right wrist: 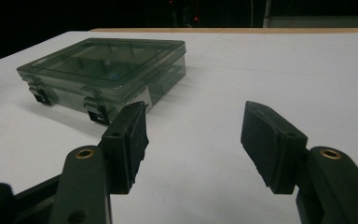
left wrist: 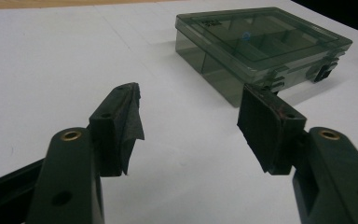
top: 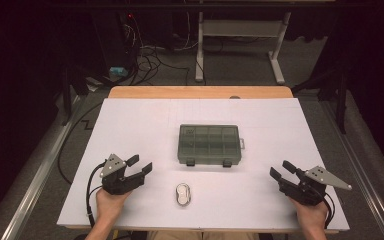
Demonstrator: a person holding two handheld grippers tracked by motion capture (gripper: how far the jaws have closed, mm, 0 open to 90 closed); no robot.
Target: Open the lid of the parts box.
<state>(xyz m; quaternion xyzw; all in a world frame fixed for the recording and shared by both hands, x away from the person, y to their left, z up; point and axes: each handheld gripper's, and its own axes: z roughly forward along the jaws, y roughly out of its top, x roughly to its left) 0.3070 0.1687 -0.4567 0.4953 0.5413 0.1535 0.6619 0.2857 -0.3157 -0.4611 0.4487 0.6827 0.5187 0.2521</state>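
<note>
**Latched compartment box waiting between two open grippers**

The smoky translucent compartment box (top: pixel 209 144) is lying flat near the middle of the white table (top: pixel 130 130), lid down and both dark latches (top: pixel 190 162) facing the person's edge. A small white oval object (top: pixel 183 194) is sitting nearer the person, apart from the box; what it is cannot be told.

The left gripper (top: pixel 141 166) is resting at the left, well apart from the box, its jaws standing apart with nothing between them; in the left gripper view the black pads (left wrist: pixel 129 122) are framing bare table, with the box ahead and to the right. The right gripper (top: pixel 282 170) is resting at the right, also well apart from the box, jaws likewise spread and empty, and in the right gripper view the box (right wrist: pixel 103 70) is lying ahead to the left.

The box is looking like thin, rigid plastic: probably light, stiff, and smooth enough to be slipping under the pads. Its compartments are appearing mostly empty, though the tinted lid is making that hard to judge. Gripping it across a short side wall or a corner is seeming safest for moving it. For opening, one gripper would likely be steadying the body while the other is working a latch tab, gently, since such clips and hinges can be snapping.
</note>
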